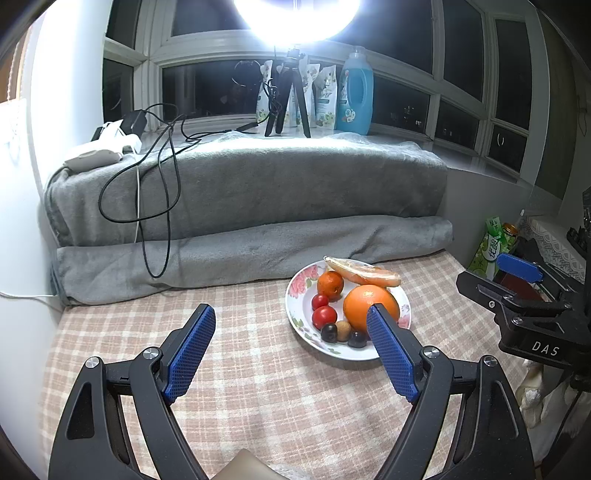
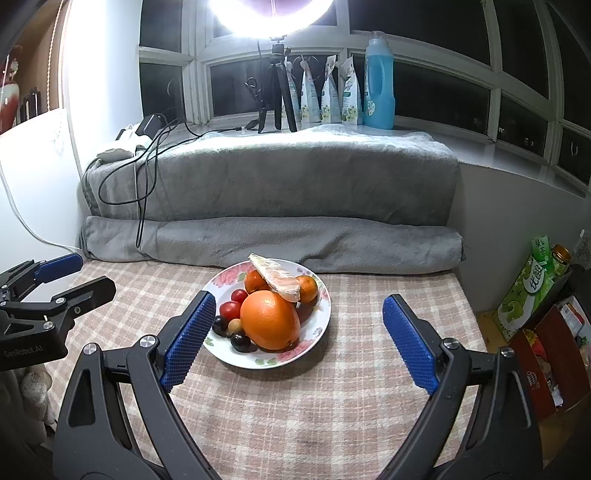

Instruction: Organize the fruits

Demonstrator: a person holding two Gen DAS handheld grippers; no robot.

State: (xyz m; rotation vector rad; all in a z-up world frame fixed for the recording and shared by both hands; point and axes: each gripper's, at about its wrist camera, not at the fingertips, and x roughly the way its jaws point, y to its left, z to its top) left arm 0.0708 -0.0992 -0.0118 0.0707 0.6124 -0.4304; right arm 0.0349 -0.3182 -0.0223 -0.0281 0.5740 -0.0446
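your right gripper (image 2: 299, 306) and left gripper (image 1: 293, 319) are both spread and empty; approach the big orange (image 2: 269, 319) slowly, centering the plate (image 2: 317, 332).

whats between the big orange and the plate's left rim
Right wrist view: two cherry tomatoes, two dark grapes and a small tan fruit sit between big orange and plate rim.

Ahead of the fingers, checked tablecloth (image 2: 332, 406), then folded grey blanket (image 2: 295, 184). Beyond, dark windows (image 2: 443, 92), glaring ring light (image 2: 273, 14) on tripod (image 2: 277, 96), blue bottle (image 2: 379, 85) on sill.
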